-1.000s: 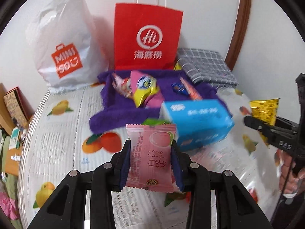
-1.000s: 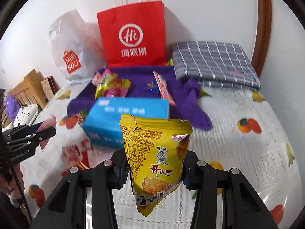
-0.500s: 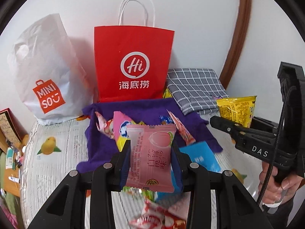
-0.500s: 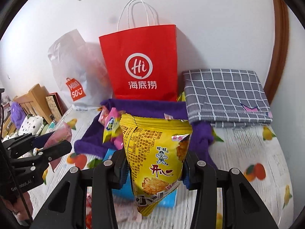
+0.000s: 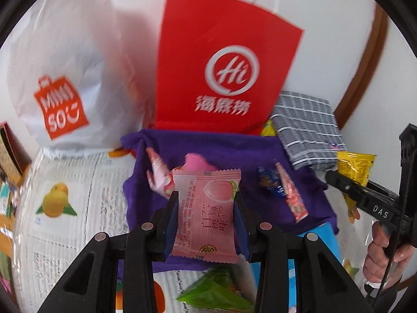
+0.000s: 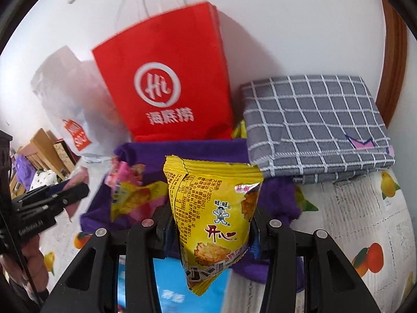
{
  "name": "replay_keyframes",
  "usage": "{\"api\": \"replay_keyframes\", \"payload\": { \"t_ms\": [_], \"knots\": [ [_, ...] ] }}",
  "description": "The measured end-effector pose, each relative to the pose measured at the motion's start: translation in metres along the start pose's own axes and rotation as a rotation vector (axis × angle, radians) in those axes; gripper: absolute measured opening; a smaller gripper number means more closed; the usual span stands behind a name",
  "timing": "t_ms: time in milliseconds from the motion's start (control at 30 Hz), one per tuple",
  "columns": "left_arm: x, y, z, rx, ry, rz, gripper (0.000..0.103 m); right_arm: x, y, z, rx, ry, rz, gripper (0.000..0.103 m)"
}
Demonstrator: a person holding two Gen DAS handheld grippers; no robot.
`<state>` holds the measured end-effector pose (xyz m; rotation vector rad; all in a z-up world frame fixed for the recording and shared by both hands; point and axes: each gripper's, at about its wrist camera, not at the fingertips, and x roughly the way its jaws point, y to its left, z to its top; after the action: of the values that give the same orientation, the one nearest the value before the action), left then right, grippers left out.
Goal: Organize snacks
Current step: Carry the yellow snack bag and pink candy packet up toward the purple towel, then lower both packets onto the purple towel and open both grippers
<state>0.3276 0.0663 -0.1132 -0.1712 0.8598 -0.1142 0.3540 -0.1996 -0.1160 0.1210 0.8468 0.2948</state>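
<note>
Carrying snacks | left tool point(image 5: 206, 216) pinching pink packet point(image 5: 206, 208) upright | right tool point(image 6: 211, 232) pinching yellow bag point(image 6: 216, 216) | red bag point(image 5: 221, 70) at 12 o'clock, both about equally near

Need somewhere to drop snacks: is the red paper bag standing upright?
Upright: the red paper bag stands on its base, handles up, by the wall.

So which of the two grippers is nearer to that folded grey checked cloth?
The right. The right gripper, clamping a yellow snack packet, sits just left of the grey checked cloth. The left gripper, holding a pink packet, is further left.
</note>
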Motion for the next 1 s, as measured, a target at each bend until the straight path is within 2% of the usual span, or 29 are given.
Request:
{"api": "replay_keyframes", "payload": {
  "t_ms": [267, 667, 1000],
  "knots": [
    [0.014, 0.013, -0.005, -0.034, -0.002, 0.021, 0.037, 0.031, -0.026, -0.007, 0.074, 0.033, 0.017, 0.044],
    [0.025, 0.025, -0.005, -0.069, 0.010, 0.036, 0.037, 0.052, -0.037, -0.013, 0.133, 0.042, 0.024, 0.044],
    [0.030, 0.026, -0.006, -0.081, 0.021, 0.040, 0.037, 0.069, -0.036, -0.017, 0.136, 0.120, 0.064, 0.045]
  ]
}}
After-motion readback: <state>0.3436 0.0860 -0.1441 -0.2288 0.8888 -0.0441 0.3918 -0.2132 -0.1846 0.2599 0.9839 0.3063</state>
